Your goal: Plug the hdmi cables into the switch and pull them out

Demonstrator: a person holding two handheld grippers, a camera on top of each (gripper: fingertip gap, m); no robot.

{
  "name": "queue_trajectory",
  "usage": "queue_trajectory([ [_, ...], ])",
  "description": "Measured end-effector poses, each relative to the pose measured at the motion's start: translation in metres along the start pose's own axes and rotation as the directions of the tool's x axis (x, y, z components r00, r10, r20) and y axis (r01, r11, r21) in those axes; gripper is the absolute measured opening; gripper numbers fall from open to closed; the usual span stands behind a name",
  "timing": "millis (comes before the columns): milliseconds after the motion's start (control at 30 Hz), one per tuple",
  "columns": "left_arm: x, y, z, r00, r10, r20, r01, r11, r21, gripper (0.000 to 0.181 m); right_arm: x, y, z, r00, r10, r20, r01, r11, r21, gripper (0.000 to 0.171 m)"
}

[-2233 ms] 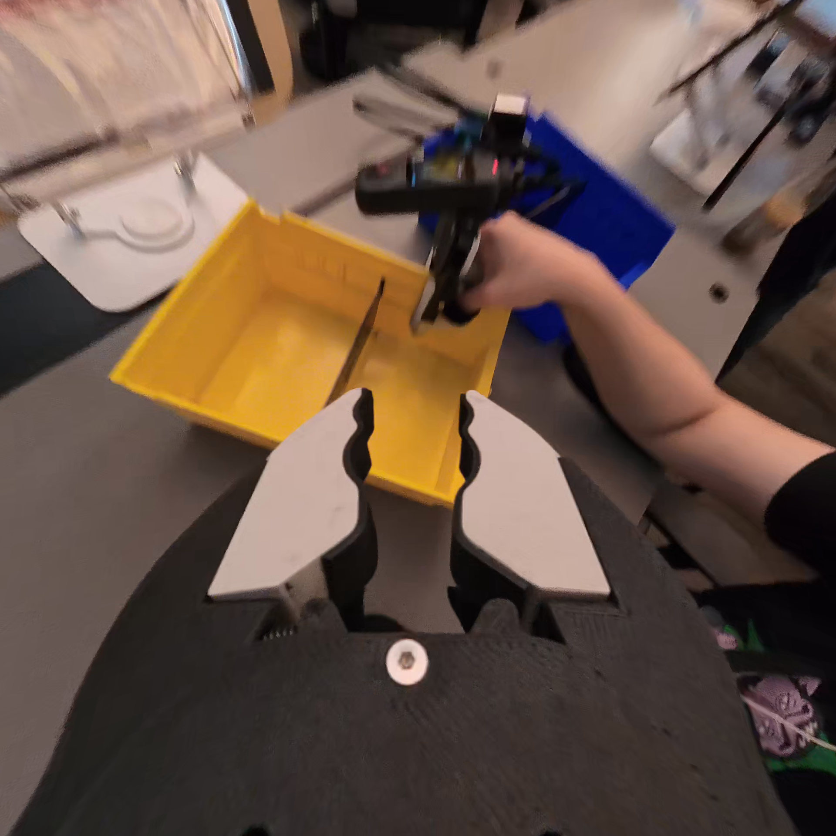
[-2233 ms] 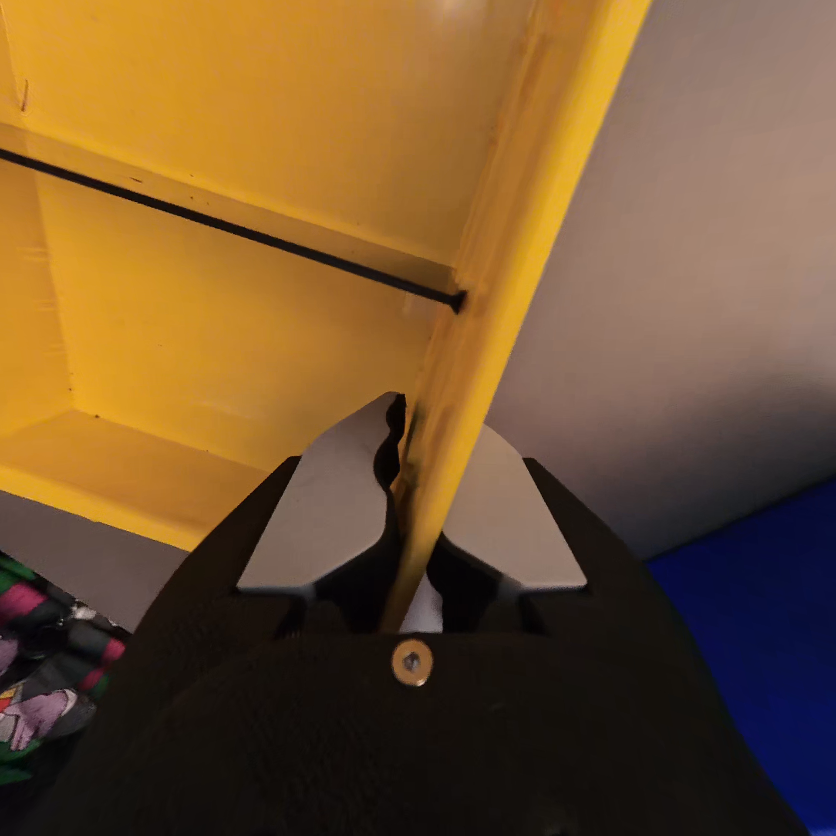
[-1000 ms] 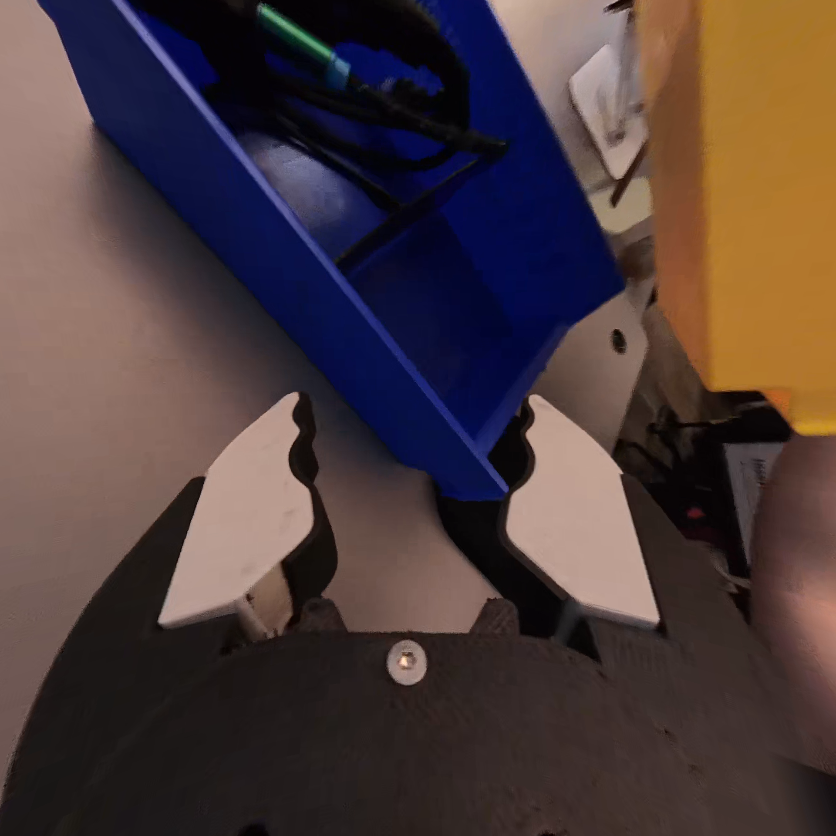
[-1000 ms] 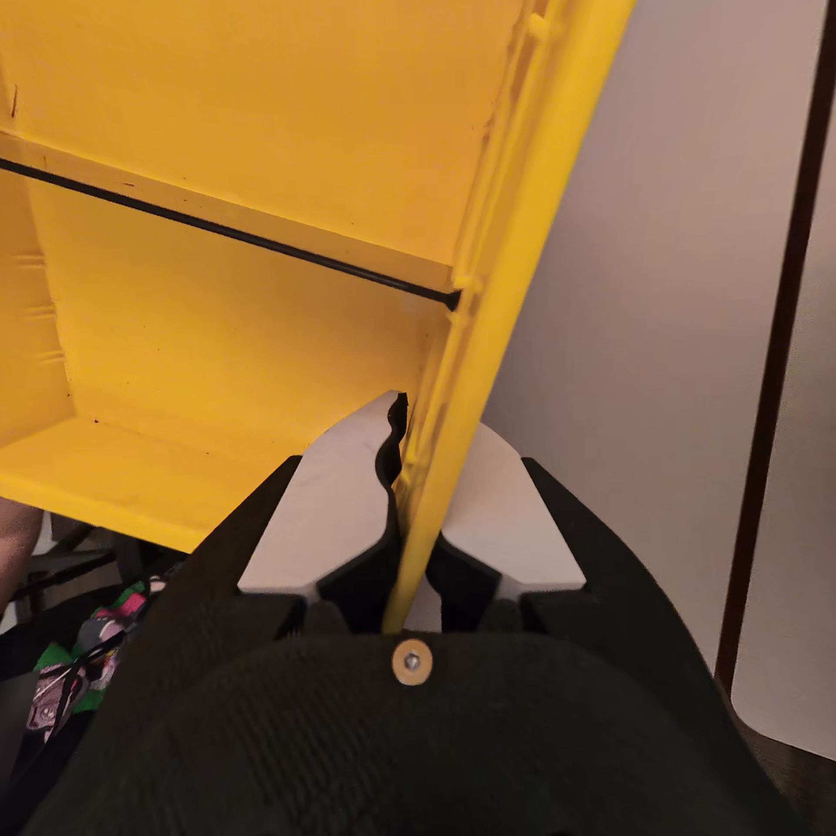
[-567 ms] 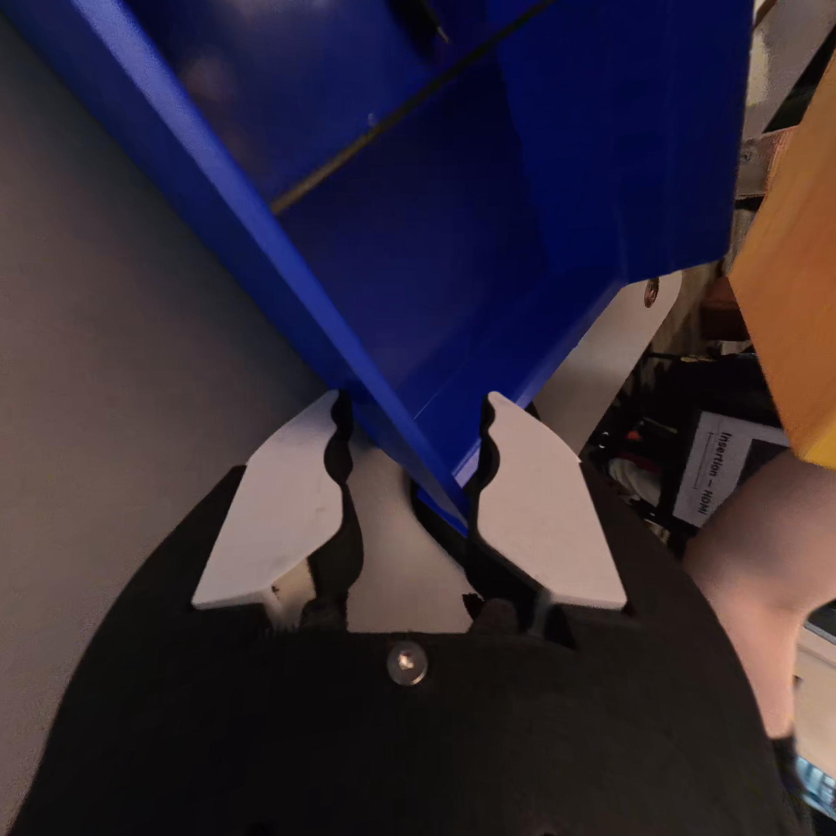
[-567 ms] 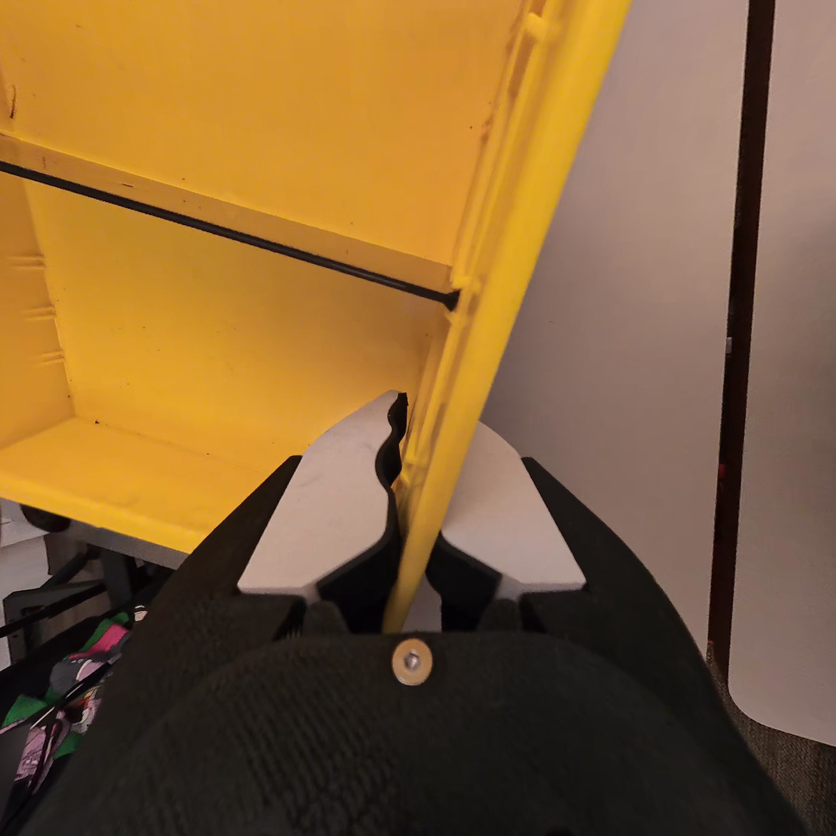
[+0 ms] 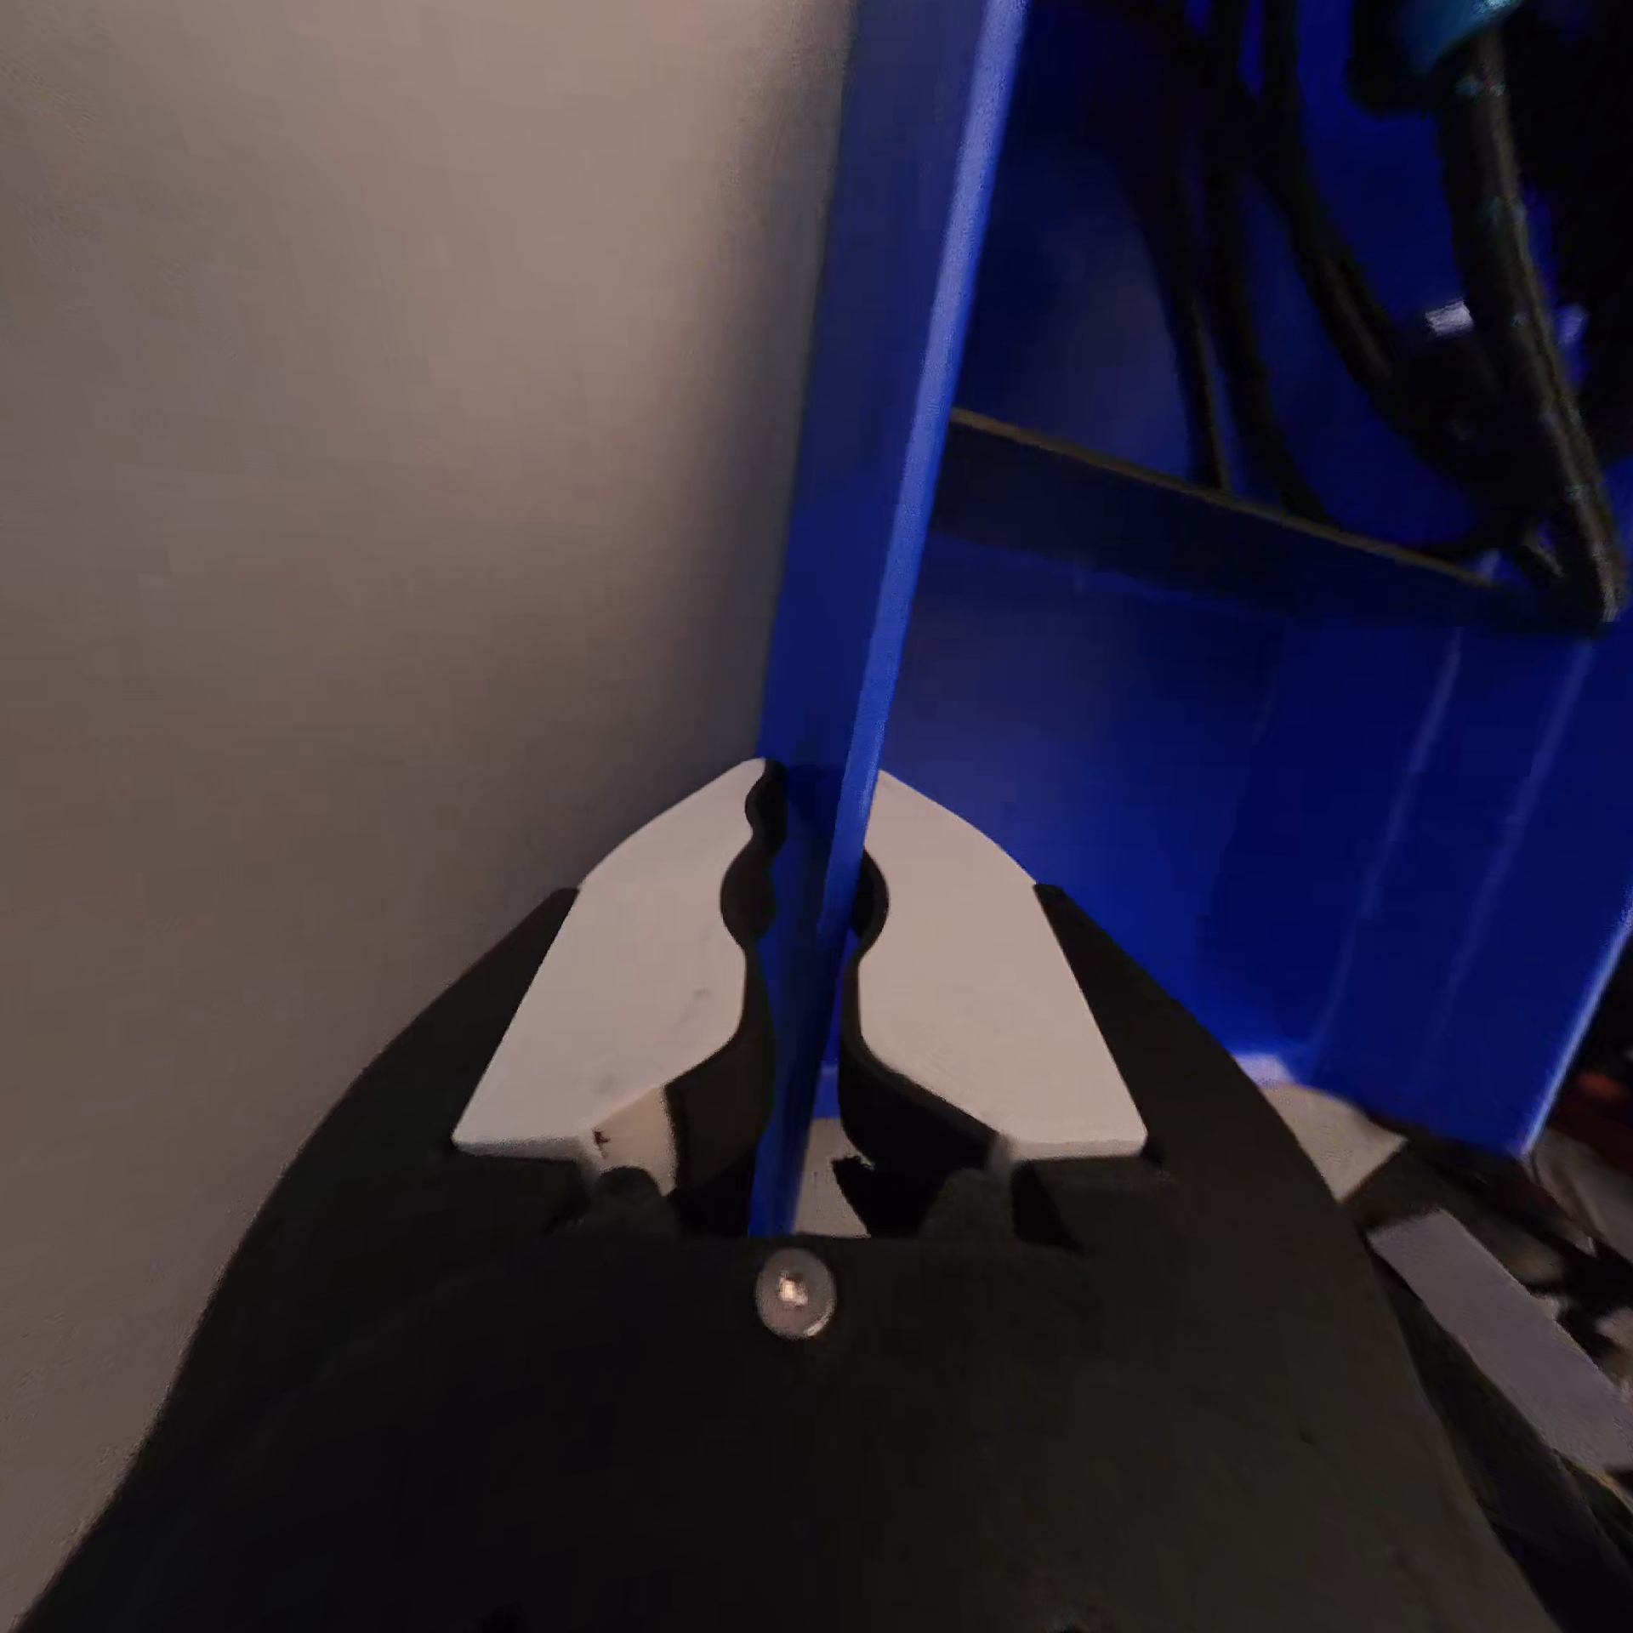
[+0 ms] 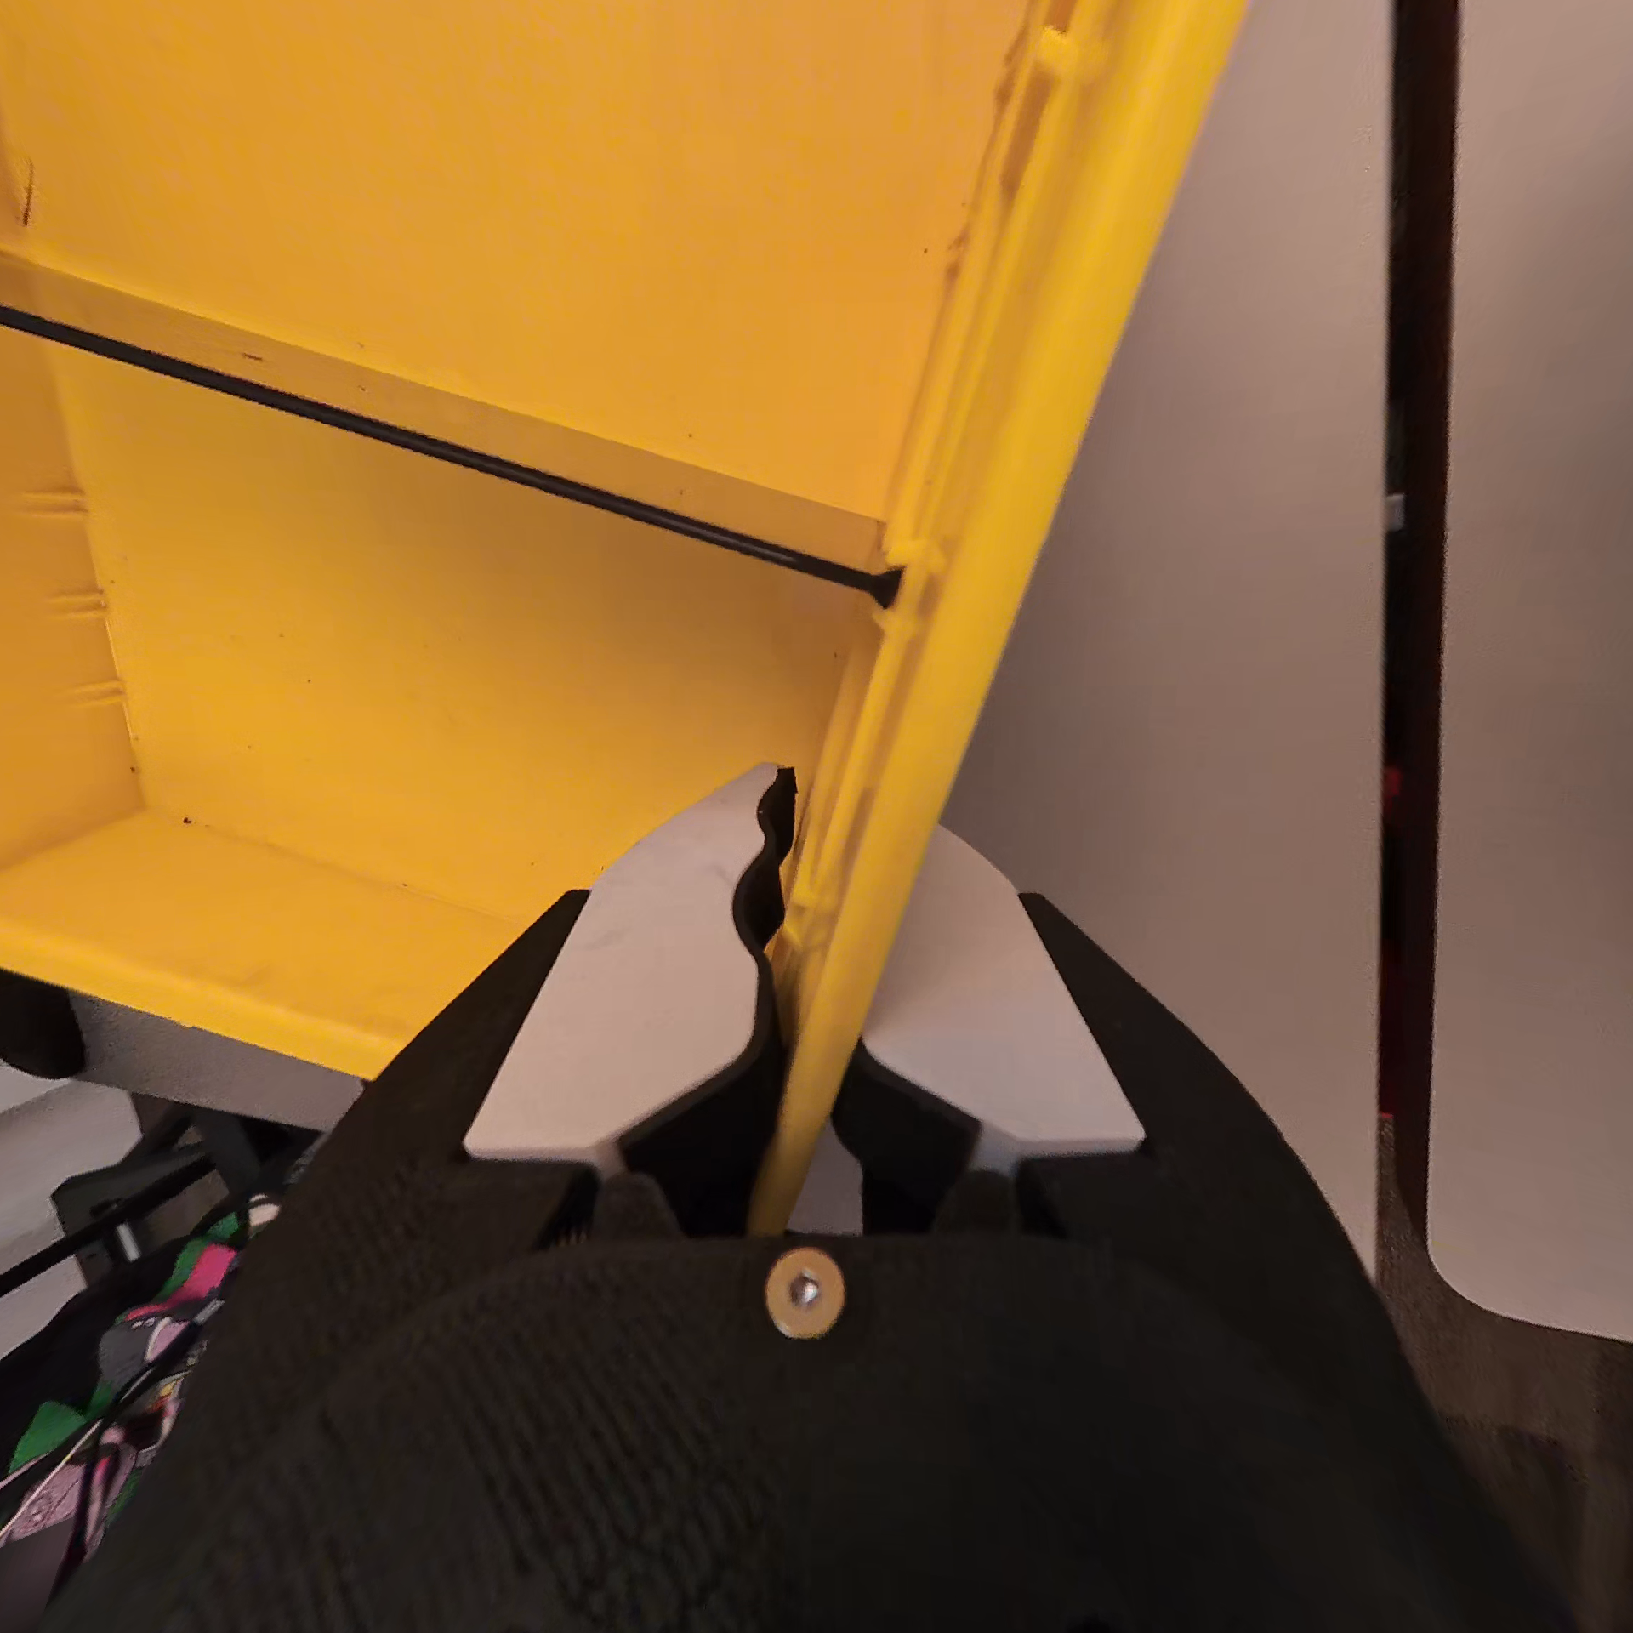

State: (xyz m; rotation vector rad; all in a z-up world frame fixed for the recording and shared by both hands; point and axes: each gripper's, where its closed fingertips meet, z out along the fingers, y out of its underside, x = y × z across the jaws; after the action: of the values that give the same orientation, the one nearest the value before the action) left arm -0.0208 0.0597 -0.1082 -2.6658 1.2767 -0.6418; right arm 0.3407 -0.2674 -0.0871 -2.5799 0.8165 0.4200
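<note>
**Operator:** Since about half a second ago my left gripper (image 7: 817,795) has closed: its fingers stood apart astride the blue bin (image 7: 892,442), and now they pinch that bin's side wall between them. That wall runs from the claw straight up toward 12 o'clock.

**Partner:** And your right one?

**Operator:** My right gripper (image 8: 831,813) is unchanged, clamped on the side wall of the yellow bin (image 8: 998,548). One finger sits inside the bin, the other outside, partly hidden behind the wall. That wall leans off toward 1 o'clock.

**Partner:** Where are the cables?

**Operator:** In the left wrist view, the black hdmi cables (image 7: 1520,292) lie coiled in the blue bin's far compartment, up at 1 to 2 o'clock, beyond a dark divider (image 7: 1237,521) that crosses the bin. One cable loops over that divider at its 3 o'clock end. The near compartment beside my claw shows only blue floor. I cannot make out the switch in either view.

**Partner:** Anything in the yellow bin?

**Operator:** A thin black divider (image 8: 442,451) crosses it from 9 toward 2 o'clock; both compartments show only yellow plastic. A pale table surface (image 7: 353,442) lies at 9 to 11 o'clock of the blue bin.
</note>
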Motion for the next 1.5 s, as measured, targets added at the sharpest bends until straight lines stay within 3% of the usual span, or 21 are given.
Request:
queue_trajectory([
  [400,-0.13,0.077,-0.074,0.981,-0.192,-0.021,0.193,0.973,0.13,0.014,-0.052,0.0,0.088,0.976,-0.195,-0.099,0.17,0.961,-0.219,0.006],
  [567,-0.175,0.115,-0.103,0.961,-0.276,-0.007,0.272,0.944,0.186,0.014,-0.084,-0.011,0.104,0.938,-0.305,-0.163,0.254,0.927,-0.275,0.006],
  [800,-0.225,0.164,-0.138,0.916,-0.398,-0.04,0.393,0.875,0.284,0.017,-0.106,-0.019,0.117,0.932,-0.33,-0.153,0.278,0.917,-0.286,0.006],
  [1133,-0.263,0.204,-0.166,0.839,-0.531,-0.12,0.528,0.742,0.413,0.02,-0.098,-0.022,0.115,0.931,-0.331,-0.154,0.274,0.913,-0.303,0.006],
  [1500,-0.271,0.209,-0.171,0.792,-0.593,-0.144,0.586,0.675,0.448,0.022,-0.089,-0.018,0.11,0.931,-0.333,-0.15,0.275,0.91,-0.311,0.006],
])
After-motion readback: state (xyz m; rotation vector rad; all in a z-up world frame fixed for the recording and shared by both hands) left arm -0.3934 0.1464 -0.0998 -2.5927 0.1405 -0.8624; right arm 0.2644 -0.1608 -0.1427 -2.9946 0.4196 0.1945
